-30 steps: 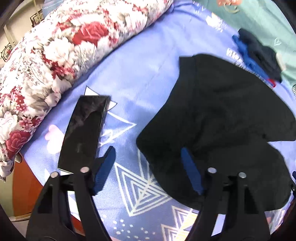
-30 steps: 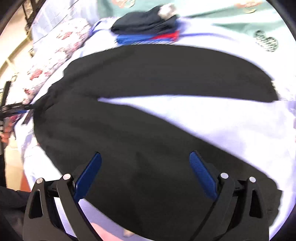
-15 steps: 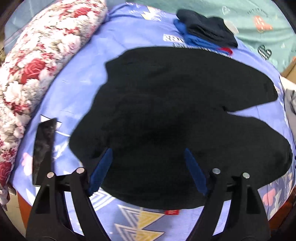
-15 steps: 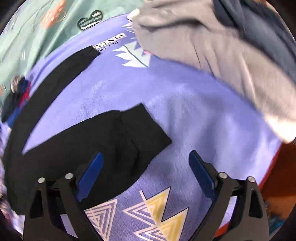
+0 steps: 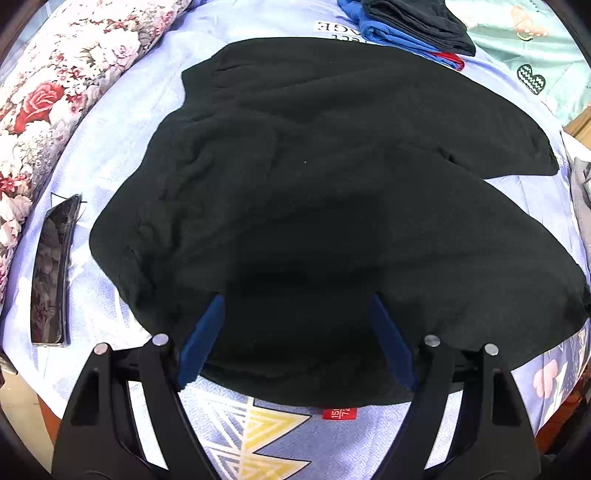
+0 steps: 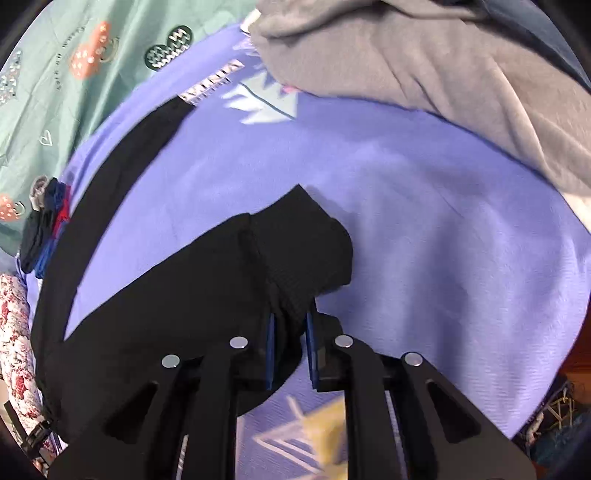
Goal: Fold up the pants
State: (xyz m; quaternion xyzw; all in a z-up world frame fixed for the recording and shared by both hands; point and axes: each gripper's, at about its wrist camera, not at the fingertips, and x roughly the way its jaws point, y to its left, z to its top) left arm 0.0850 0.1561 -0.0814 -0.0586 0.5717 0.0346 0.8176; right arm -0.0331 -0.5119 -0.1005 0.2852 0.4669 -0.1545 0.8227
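Jaws first: your right gripper has its jaws pinched onto the ribbed cuff of the near leg of the black pants, while your left gripper hangs with jaws spread wide above the waist end, holding nothing.

You have one pair of pants, spread flat on the bed over the lilac patterned sheet, two legs splayed apart in a V. By my reading you are at the first fold: one cuff is in hand, the other leg lies apart toward the green quilt. The next move likely calls for you to lift that cuff and carry it across onto the far leg, with your left gripper pinning or gripping the waist so the fabric does not drag.

Counting down in size: one floral bolster, one grey garment heaped at the bed's edge, one small stack of folded dark and blue clothes, one phone lying beside the waist, one red size tag.
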